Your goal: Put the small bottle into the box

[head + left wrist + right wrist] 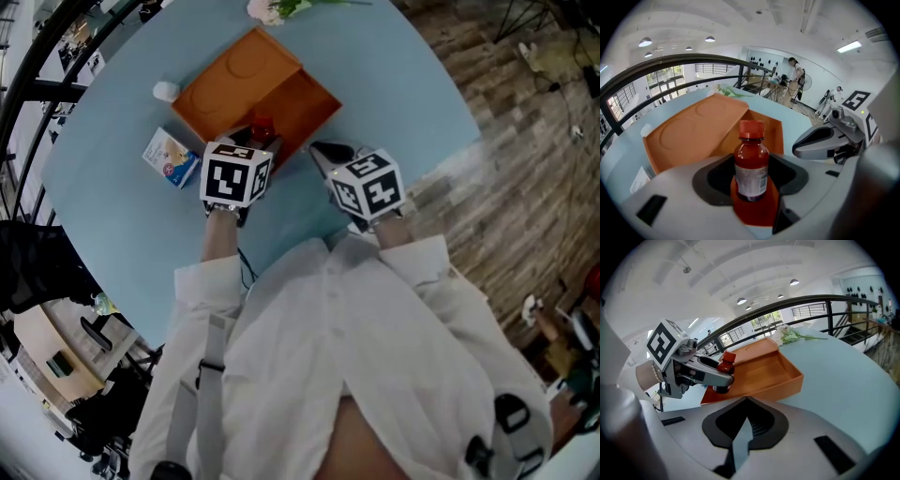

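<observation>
Left tool (750,180) clamps the small bottle (751,161) upright by its labelled body at the near rim of the open box (780,380), toward the far edge of the worktop (394,84), a sound hold for something probably light, stiff and smooth-sided, while the right tool (740,430) hangs closed, empty

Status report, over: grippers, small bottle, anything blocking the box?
Left gripper shut on small red bottle with red cap. Right gripper shut, empty. Bottle upright at open orange box near edge, not yet inside. Box interior bare.
</observation>
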The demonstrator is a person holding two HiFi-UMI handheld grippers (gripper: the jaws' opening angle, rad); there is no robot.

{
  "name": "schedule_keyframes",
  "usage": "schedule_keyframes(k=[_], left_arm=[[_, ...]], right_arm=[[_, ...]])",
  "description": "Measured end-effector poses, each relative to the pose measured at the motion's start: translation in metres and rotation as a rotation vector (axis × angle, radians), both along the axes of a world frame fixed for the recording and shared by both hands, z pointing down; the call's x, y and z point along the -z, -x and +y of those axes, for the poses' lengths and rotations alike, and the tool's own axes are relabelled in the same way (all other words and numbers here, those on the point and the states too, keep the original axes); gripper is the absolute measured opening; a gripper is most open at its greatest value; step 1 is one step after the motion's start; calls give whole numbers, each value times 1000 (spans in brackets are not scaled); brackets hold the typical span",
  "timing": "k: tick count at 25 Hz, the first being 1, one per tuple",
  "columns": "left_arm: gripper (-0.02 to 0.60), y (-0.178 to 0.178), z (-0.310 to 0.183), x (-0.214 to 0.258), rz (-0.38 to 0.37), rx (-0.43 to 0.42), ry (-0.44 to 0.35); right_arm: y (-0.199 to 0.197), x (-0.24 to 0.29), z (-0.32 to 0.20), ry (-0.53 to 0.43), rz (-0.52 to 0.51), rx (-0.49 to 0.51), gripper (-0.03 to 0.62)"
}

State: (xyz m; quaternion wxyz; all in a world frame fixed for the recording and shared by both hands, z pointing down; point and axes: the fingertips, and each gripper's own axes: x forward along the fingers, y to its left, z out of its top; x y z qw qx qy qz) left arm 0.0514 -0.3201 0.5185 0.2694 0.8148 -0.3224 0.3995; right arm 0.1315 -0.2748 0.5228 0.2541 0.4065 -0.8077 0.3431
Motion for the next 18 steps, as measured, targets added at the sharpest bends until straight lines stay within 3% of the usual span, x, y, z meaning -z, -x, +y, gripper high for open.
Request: schedule_keyframes(k=[18], left_arm=[[215,-9,6,-32,-199,-104,-6]], right_arm=[[-13,-19,9,53,-5,-46,3]])
